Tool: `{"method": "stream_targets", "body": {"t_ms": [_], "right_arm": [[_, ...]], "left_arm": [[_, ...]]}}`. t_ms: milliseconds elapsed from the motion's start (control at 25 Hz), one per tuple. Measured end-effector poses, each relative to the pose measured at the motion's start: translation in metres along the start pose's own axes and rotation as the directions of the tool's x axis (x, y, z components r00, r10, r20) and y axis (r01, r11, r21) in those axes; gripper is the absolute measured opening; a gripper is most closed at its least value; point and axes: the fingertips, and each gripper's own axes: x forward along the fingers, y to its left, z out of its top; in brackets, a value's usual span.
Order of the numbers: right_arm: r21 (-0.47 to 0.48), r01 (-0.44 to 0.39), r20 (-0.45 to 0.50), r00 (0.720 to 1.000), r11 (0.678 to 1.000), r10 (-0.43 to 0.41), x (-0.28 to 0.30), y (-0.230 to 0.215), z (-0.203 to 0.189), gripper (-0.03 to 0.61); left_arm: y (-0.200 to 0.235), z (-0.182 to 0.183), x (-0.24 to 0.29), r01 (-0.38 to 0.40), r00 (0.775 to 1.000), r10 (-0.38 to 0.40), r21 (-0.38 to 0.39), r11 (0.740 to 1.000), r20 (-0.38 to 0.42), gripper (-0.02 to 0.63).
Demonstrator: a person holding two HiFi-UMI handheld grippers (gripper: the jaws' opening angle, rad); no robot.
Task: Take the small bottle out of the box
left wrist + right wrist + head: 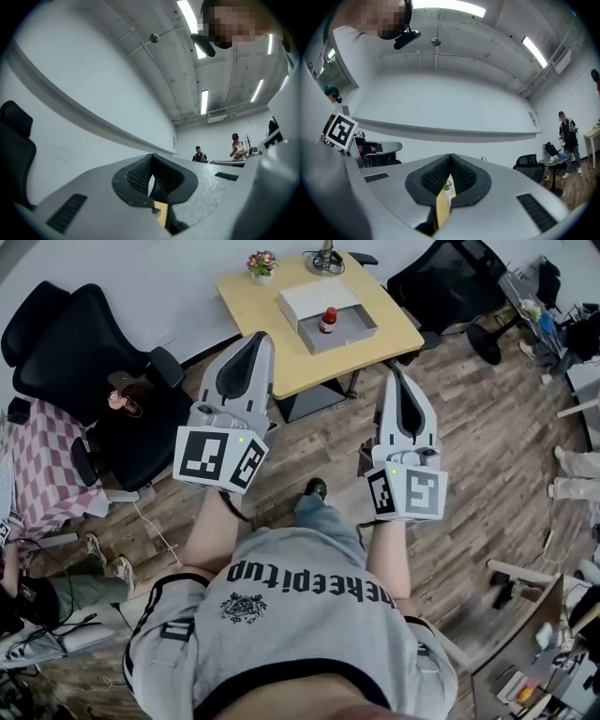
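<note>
A small bottle (pixel 328 321) with a red cap stands inside an open grey box (pixel 354 334) on a light wooden table (pixel 253 310) ahead of me. The box's white lid (pixel 314 298) rests against its far side. In the head view my left gripper (pixel 260 336) is held up in front of the table's near edge, its tips closed together with nothing between them. My right gripper (pixel 395 371) hangs short of the table's right corner, also shut and empty. In their own views the left gripper (pixel 151 155) and right gripper (pixel 450 156) point slightly upward at white walls.
A small flower pot (pixel 262 263) sits at the table's far left corner. A black office chair (pixel 84 352) stands to the left, another (pixel 441 277) behind the table at right. A checkered cloth (pixel 42 465) lies at the left. The floor is wood planks (pixel 487 427). People stand far off (pixel 236 146).
</note>
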Motion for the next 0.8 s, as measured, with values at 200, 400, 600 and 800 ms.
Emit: {"method": "stream_targets", "body": {"t_ms": [200,400,600,800], "right_arm": [[-0.010,-0.027,0.017,0.999,1.000,0.027,0.043,-0.041,0.002,0.003],[-0.025,-0.060,0.018,0.998,0.998,0.060,0.080,-0.079,-0.004,0.003],[-0.010,-0.092,-0.005,0.996,0.996,0.092,0.107,-0.109,-0.022,0.003],[0.037,-0.124,-0.040,0.991,0.992,0.126,0.133,-0.118,-0.049,0.003]], "left_arm": [[-0.002,-0.007,0.053,-0.012,1.000,0.012,0.014,1.000,0.020,0.002],[-0.007,-0.018,0.104,-0.029,0.999,0.028,0.034,0.999,0.038,0.002],[-0.008,-0.036,0.135,-0.063,0.998,0.062,0.066,0.996,0.019,0.002],[0.006,-0.057,0.147,-0.117,0.992,0.120,0.073,0.990,-0.033,0.002]]}}
